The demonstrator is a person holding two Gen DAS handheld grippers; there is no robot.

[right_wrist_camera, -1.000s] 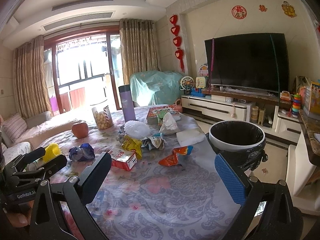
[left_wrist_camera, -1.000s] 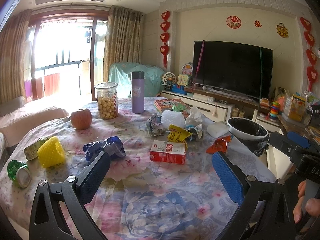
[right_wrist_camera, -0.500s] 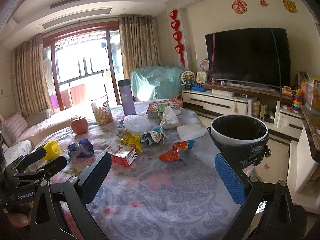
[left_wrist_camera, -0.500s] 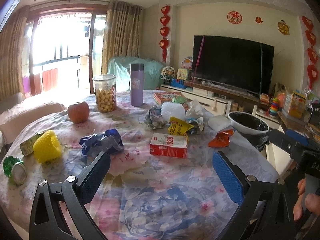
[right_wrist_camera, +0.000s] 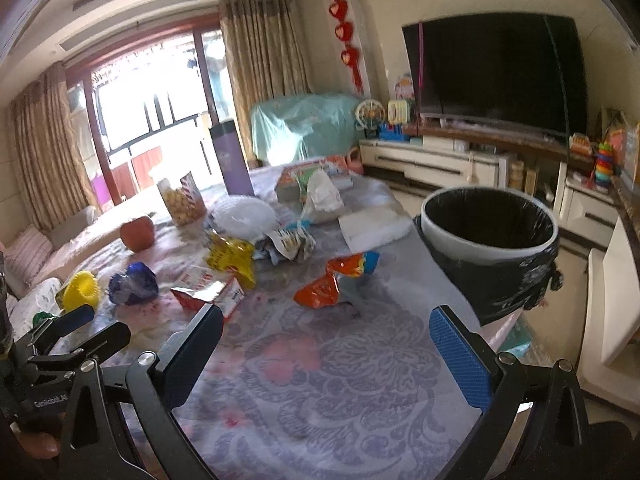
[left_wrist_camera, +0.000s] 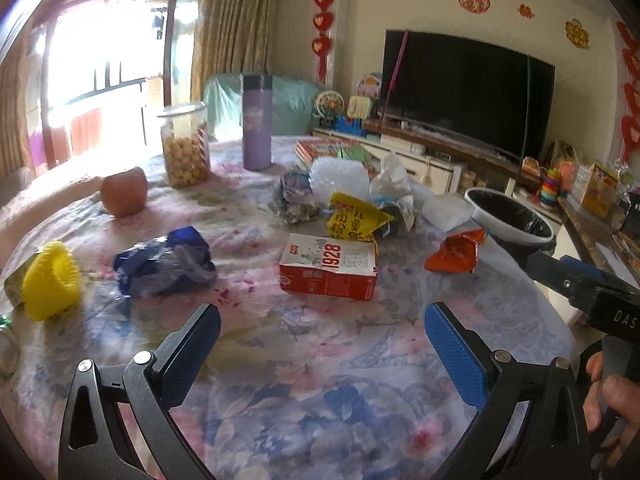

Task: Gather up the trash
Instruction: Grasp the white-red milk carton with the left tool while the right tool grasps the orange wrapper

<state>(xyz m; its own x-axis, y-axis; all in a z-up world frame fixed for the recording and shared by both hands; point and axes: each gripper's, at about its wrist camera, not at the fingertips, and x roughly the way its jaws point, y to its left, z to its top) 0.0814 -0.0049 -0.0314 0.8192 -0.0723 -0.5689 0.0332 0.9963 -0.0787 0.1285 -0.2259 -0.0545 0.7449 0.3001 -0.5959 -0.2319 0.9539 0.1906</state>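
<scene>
Trash lies on the flowered tablecloth [left_wrist_camera: 320, 380]: a red carton [left_wrist_camera: 330, 266], a blue crumpled wrapper [left_wrist_camera: 164, 262], a yellow wrapper [left_wrist_camera: 354, 220], an orange wrapper [left_wrist_camera: 454, 254], crumpled paper [left_wrist_camera: 294, 196] and white plastic [left_wrist_camera: 340, 176]. My left gripper [left_wrist_camera: 322, 332] is open and empty, just short of the red carton. My right gripper [right_wrist_camera: 326, 334] is open and empty, just short of the orange wrapper [right_wrist_camera: 332, 280]. The bin [right_wrist_camera: 490, 240] with a black liner stands at the table's right edge.
An apple [left_wrist_camera: 123, 192], a jar of snacks [left_wrist_camera: 186, 148], a purple flask [left_wrist_camera: 256, 126], books [left_wrist_camera: 332, 148] and a yellow foam net [left_wrist_camera: 50, 280] also sit on the table. The left gripper shows in the right wrist view [right_wrist_camera: 68, 336]. A TV [right_wrist_camera: 496, 68] stands behind.
Both grippers have moved forward over the table toward the trash. Their jaws have stayed open and empty.
</scene>
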